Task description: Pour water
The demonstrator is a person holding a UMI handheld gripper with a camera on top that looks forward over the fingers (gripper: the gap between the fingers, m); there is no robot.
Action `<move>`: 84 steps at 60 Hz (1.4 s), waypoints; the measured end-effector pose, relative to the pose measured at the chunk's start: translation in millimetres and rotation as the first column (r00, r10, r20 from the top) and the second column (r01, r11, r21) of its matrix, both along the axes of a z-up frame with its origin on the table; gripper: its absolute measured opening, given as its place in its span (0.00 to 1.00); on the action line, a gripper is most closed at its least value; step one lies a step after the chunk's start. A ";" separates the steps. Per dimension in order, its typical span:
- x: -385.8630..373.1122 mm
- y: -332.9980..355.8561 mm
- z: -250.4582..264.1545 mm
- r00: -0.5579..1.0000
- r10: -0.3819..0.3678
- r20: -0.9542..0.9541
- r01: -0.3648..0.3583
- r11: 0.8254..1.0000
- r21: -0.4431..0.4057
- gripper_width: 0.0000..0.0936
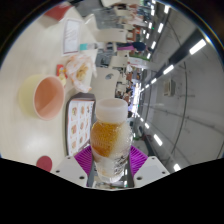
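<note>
Gripper (110, 163) closed on clear plastic cup (110, 138) of amber liquid, held between both pads above table (30, 55); likely thin-walled, slippery, crushable, so grip mid-body, gentle squeeze, tilt slowly toward pink bowl (46, 97).

The cup's (110, 140) base is hidden behind the gripper (110, 160) – whether both pads (84, 161) press it cannot be told; its contents are unclear. Beyond, the print on the menu card (79, 122) is too small to read, and far tables blur – undetailed
</note>
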State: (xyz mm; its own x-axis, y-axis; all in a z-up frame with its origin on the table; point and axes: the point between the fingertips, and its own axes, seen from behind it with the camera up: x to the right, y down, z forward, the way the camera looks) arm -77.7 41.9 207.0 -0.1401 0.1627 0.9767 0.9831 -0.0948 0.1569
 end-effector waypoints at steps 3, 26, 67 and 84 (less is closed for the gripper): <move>6.7 -3.8 8.0 0.982 -0.028 -0.185 0.027 1.000 -0.012 0.48; 87.9 -24.3 -12.7 0.205 -0.250 -0.946 0.148 0.964 -0.222 0.48; 130.1 -32.6 -140.0 -0.141 -0.366 -0.920 0.170 0.906 -0.387 0.65; 129.8 -114.0 -87.1 -0.058 -0.477 -0.877 0.201 0.855 -0.479 0.90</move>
State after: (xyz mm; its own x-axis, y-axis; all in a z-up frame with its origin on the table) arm 52.1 -72.0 120.0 0.9959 0.0069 0.0905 0.0776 -0.5824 -0.8092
